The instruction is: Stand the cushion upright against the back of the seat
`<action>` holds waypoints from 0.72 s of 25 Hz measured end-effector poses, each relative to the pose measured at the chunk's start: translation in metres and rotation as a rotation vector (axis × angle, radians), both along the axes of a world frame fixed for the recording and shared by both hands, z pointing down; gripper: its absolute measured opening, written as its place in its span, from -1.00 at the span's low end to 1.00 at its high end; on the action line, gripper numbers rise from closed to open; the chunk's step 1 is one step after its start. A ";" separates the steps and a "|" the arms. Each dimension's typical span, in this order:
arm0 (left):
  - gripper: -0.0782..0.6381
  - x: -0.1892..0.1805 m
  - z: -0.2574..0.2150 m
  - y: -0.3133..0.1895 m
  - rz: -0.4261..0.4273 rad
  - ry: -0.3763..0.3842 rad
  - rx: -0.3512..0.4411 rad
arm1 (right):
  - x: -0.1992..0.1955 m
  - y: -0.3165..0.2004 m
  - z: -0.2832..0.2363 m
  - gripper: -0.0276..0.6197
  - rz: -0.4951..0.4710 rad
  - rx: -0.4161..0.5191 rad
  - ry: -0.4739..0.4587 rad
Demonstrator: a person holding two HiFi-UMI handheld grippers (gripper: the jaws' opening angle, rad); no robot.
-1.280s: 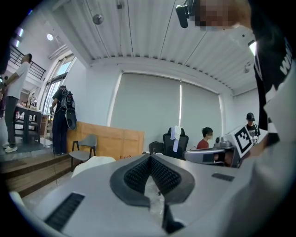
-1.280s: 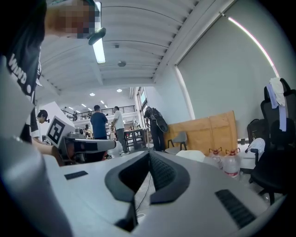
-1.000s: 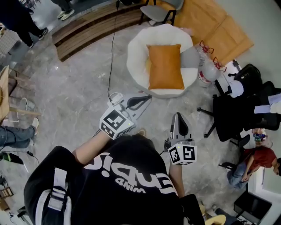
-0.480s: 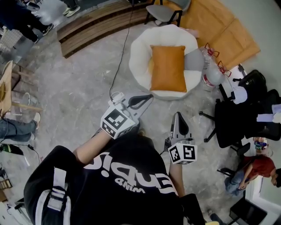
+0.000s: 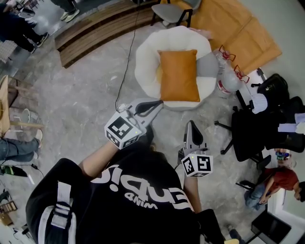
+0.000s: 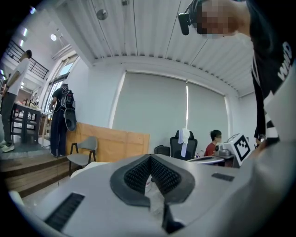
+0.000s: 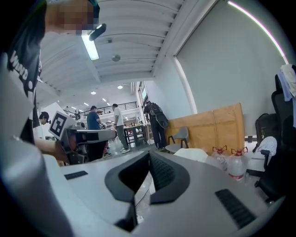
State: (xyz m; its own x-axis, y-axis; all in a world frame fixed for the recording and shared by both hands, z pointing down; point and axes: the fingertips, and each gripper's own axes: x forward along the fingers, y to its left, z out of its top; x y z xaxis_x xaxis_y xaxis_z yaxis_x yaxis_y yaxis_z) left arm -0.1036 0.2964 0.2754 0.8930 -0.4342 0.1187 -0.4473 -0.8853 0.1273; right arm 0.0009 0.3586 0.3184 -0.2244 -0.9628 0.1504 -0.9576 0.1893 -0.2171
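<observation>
– Cushion (image 5: 179, 75) aside for a second: what sits closest to the camera?
– The person's black top (image 5: 133, 190) with white lettering, across the bottom of the head view. Just past it, both hands hold grippers out over the grey stone floor (image 5: 81, 105).
– And the claws?
– The left gripper (image 5: 155, 105) is clenched, its ribbed pads (image 6: 138, 176) pressed together with nothing between them. The right gripper (image 5: 192, 126) is clenched too and empty. Its own view shows the pads meeting at the tip.
– How near are they to the seat?
– The left gripper's tip shows just short of the front rim of the round white seat (image 5: 145, 62). The right gripper is further back from it.
– So where is the cushion?
– The orange cushion rests on the seat, roughly in the middle, its long side running front to back. A grey cushion (image 5: 206, 64) sits just beside it on the right.
– And further off?
– Two water bottles (image 5: 228, 78) with red handles stand right of the seat, with a black office chair (image 5: 250, 128) nearby. A black cable (image 5: 125, 57) runs across the floor on the left. Behind the seat are a grey chair (image 5: 174, 12) and wooden boards (image 5: 238, 33).
</observation>
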 end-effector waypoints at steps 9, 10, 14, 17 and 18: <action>-0.76 0.015 0.003 -0.069 0.079 0.003 -0.003 | 0.004 -0.073 0.003 -0.85 -0.010 -0.021 0.019; -0.76 0.018 0.003 -0.074 0.103 0.010 0.000 | 0.005 -0.083 0.003 -0.85 -0.011 -0.024 0.018; -0.76 0.025 0.006 -0.104 0.156 -0.024 0.013 | 0.004 -0.125 -0.002 -0.85 -0.013 -0.014 0.025; -0.76 0.022 0.009 -0.136 0.112 -0.049 0.035 | 0.001 -0.153 -0.009 -0.85 -0.009 0.001 0.040; -0.76 0.021 0.008 -0.146 0.095 -0.046 0.047 | 0.001 -0.160 -0.011 -0.85 -0.004 0.006 0.044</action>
State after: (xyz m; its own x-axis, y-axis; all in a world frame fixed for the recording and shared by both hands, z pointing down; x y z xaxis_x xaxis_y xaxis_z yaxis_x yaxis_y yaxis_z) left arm -0.0830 0.1507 0.2838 0.9243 -0.3543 0.1420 -0.3660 -0.9283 0.0658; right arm 0.0017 0.1986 0.3069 -0.2218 -0.9627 0.1547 -0.9654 0.1945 -0.1738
